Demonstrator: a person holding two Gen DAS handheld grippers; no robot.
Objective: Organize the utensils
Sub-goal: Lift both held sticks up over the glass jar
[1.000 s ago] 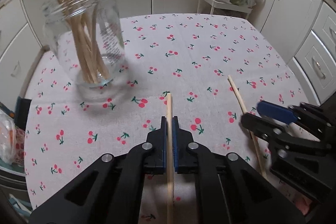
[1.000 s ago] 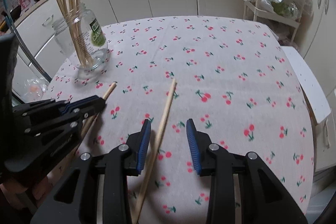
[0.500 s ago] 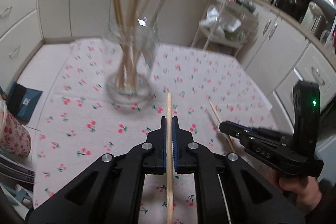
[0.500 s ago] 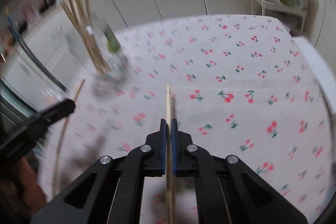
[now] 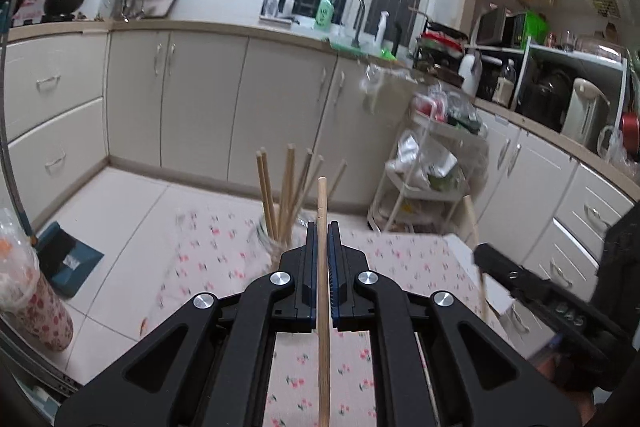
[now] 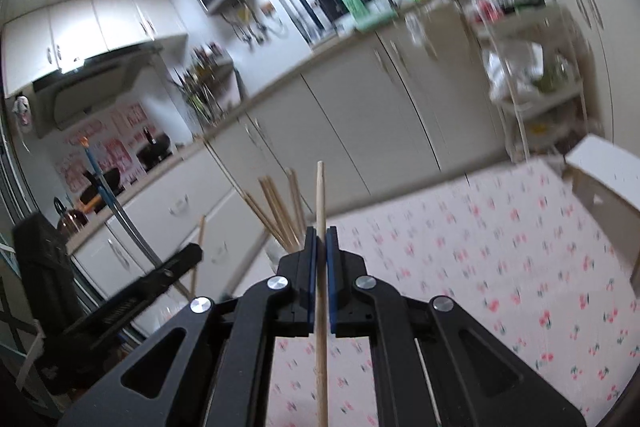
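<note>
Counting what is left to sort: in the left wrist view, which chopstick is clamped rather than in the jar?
The chopstick between the left gripper pads; the others stand bunched in the jar.

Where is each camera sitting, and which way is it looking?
Left wrist: sits on the left gripper, looking along its jaws, shut on a chopstick, toward the kitchen cabinets; the right gripper shows at right.
Right wrist: sits on the right gripper, tilted, jaws shut on another chopstick; the left gripper shows at left.
Both see the chopsticks in the jar and the cherry tablecloth.
</note>
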